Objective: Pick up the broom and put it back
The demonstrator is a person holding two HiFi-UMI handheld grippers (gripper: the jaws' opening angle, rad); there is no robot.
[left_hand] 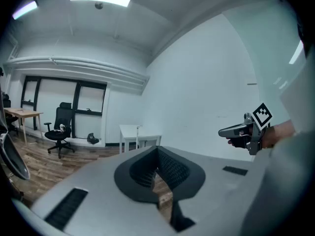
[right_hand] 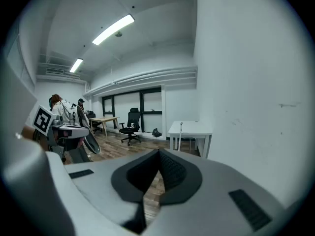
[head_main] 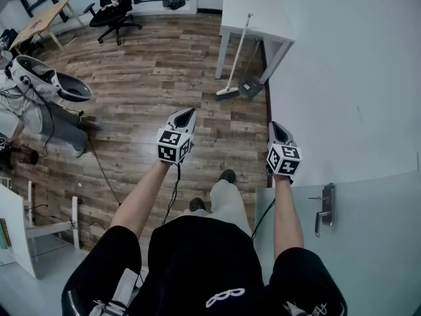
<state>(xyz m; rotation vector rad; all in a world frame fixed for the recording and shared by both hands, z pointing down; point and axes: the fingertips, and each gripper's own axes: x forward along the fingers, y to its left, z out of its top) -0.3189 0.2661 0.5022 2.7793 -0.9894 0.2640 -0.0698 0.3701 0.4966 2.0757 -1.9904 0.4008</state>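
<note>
Approach phase: the left hand-held gripper [head_main: 185, 117] and right hand-held gripper [head_main: 277, 130] are carried forward clenched on nothing, since the broom [head_main: 237, 56] leans against the white desk [head_main: 258, 6], well ahead, beside a dustpan [head_main: 250, 87].

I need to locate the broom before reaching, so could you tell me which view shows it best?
The head view: the broom leans whole against the white table. Both gripper views show only its thin handle, far off.
</note>
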